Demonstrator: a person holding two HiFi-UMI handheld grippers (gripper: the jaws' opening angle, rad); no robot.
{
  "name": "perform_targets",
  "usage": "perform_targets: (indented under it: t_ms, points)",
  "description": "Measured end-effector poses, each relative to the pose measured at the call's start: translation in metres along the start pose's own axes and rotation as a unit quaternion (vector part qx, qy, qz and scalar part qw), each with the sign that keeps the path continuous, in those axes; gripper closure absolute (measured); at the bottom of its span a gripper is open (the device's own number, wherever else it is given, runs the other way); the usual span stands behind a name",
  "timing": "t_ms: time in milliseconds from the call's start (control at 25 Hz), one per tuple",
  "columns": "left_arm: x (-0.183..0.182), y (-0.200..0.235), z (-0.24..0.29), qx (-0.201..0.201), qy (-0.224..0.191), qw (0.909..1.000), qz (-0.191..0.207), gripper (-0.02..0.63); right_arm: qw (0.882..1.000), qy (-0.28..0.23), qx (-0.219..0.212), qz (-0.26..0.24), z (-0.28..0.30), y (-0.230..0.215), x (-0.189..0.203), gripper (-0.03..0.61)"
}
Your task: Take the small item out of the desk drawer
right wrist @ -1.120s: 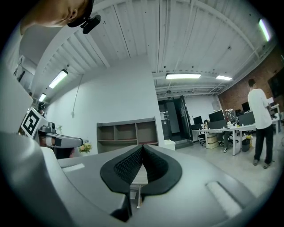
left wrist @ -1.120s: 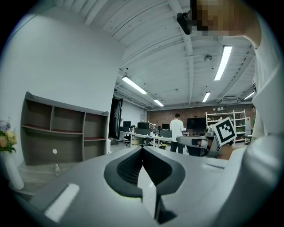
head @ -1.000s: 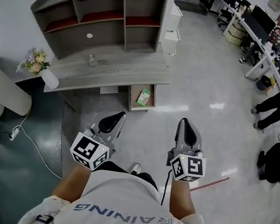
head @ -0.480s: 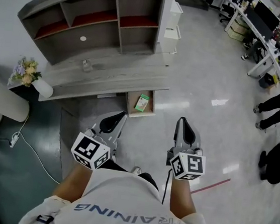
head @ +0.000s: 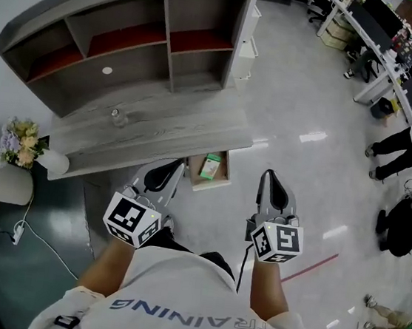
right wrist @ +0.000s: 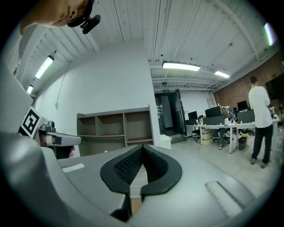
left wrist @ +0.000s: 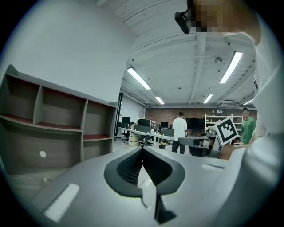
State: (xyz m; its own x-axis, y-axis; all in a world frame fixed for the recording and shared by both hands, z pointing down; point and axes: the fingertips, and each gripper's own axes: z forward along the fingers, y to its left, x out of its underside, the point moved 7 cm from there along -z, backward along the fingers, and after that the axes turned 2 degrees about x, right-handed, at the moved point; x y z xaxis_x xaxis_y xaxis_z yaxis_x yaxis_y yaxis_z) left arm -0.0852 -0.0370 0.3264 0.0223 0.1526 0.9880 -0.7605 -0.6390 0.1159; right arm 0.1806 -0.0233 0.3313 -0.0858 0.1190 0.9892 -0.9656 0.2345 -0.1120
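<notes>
Small green-and-white carton (head: 210,166) lies inside the open wooden drawer (head: 225,174), which juts out from under the front edge of the grey wood-grain surface (head: 158,128), just above centre in the head view. Nothing touches it yet.

We judge the main risk to be the reach itself. Both tools have their jaws together with nothing between them, so whichever one goes in must spread before it meets the carton, or it will only shove the carton toward the back. The drawer looks narrow and sits partly beneath the edge of the surface, so a tool coming in level could strike that edge or a drawer wall. The carton seems light, so a hard squeeze may dent it and a glancing touch may tip it.

The left tool (head: 166,171) and the right tool (head: 272,184) are held out in front of our chest, side by side and well apart, roughly level. Both point toward the top of the frame, their marker cubes nearest our body. The left tool's tip is just beside the drawer's lower left corner in the picture. The right tool stands to the right of the drawer, over bare floor.
</notes>
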Motion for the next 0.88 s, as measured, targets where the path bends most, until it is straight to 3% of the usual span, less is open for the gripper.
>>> perform_targets:
  t_ms: [200, 400, 880]
  points:
    - [0.004, 0.052, 0.010, 0.016, 0.010, 0.9998, -0.012, 0.612, 1.000, 0.012, 0.021, -0.011, 0.037, 0.021, 0.002, 0.563]
    - [0.010, 0.075, 0.024, 0.023, 0.025, 0.9993, -0.015, 0.612, 0.999, 0.025, 0.029, -0.010, 0.059, 0.023, 0.009, 0.563]
    - [-0.001, 0.018, 0.071, -0.004, 0.017, 0.9998, -0.011, 0.612, 1.000, 0.008, -0.021, -0.019, 0.060, -0.046, -0.012, 0.563]
